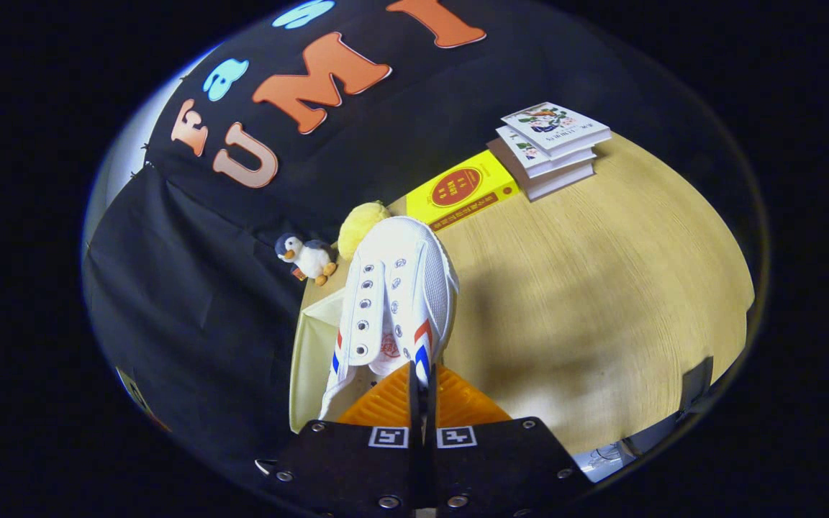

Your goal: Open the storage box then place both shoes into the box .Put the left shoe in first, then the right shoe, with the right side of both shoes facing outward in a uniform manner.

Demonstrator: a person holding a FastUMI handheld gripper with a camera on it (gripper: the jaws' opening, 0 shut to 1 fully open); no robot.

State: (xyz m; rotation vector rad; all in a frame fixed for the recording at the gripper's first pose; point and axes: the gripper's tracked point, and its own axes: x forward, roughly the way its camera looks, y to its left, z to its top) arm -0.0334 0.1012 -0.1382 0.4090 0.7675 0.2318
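Clearly the jaws are nearly closed, pinching the collar of a white shoe at its heel end — the gripper carries it with the toe pointing away, above the bench. Beneath the shoe's left side lies a pale cream surface, probably the storage box or its opened lid, though too little shows to say which. Beyond the toe sit a yellow plush and a penguin toy; farther off, a yellow book and stacked books. This looks like the placing step — whether left or right shoe I cannot tell. Next comes lowering it into the box, right side outward.
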